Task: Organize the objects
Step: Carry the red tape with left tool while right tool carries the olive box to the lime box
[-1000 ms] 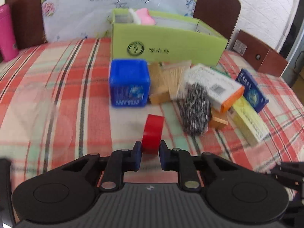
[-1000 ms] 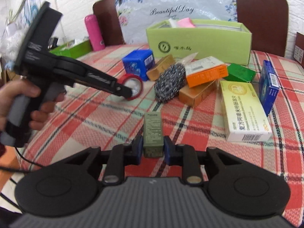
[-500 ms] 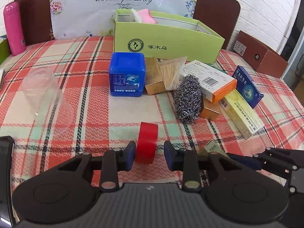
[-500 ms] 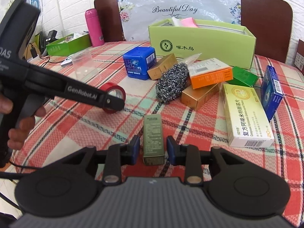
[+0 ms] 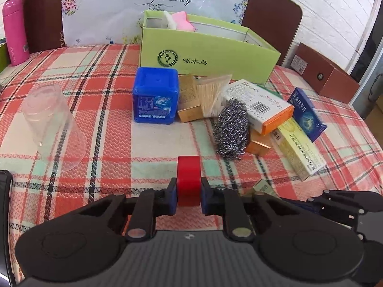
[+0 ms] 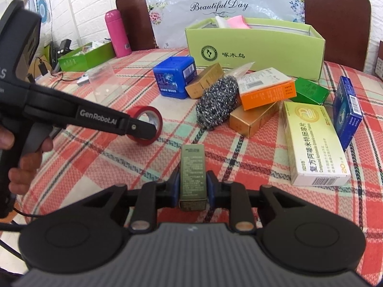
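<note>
A red tape roll (image 5: pixel 188 179) stands on edge on the checked tablecloth (image 5: pixel 100 186). My left gripper (image 5: pixel 188 196) is closing and its blue pads press the roll's two sides. The right wrist view shows the same roll (image 6: pixel 146 110) with the left gripper (image 6: pixel 143 129) over it. A slim olive-green box (image 6: pixel 192 167) lies on the cloth, and my right gripper (image 6: pixel 193 189) is closing with its pads against the box's long sides. The open light-green cardboard box (image 5: pixel 210 57) stands at the back of the table.
Between the grippers and the green box lie a blue cube tub (image 5: pixel 155 95), a steel scourer (image 5: pixel 231 129), gold, orange, yellow and blue cartons (image 6: pixel 313 143) and a toothpick bag. A clear cup (image 5: pixel 50 122) stands upside down at the left. A pink bottle (image 5: pixel 14 31) stands far left.
Both grippers let their jaws out around the tape roll and the olive box half a second ago, and now both have shut on them again. Neither hand has moved much.
</note>
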A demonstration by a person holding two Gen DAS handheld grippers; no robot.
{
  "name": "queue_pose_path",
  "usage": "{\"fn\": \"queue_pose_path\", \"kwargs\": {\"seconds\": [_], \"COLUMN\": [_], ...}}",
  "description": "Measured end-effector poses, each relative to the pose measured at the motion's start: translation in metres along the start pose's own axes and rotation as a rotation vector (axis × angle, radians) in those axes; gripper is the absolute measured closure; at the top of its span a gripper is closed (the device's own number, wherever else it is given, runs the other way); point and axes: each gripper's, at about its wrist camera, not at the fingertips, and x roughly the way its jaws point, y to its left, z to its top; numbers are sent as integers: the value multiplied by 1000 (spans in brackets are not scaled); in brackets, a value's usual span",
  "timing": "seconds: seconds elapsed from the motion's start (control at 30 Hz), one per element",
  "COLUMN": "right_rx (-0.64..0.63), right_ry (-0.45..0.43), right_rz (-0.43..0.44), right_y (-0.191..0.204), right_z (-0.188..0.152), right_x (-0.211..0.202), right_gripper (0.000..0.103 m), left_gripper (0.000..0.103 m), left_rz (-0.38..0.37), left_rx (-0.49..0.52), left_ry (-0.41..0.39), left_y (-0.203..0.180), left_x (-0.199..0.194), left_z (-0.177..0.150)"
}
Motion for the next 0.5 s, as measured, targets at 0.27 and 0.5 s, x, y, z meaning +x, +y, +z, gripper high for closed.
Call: {"fn": "queue_pose_path", "kwargs": {"seconds": [0.27, 0.5], "right_rx": [-8, -25], "right_ry": [-113, -230], "right_rz": [-24, -73], "right_y": [-20, -49], "right_z": [46, 115], "right_x": [-26, -37], "right_gripper": [81, 81], "left_gripper": [85, 85], "left_rz": [-99, -144], "left_rx": [44, 102], "left_ry": [-154, -258], "left_y": [-21, -52], "left_x": [-36, -32], "left_z": [55, 131]}}
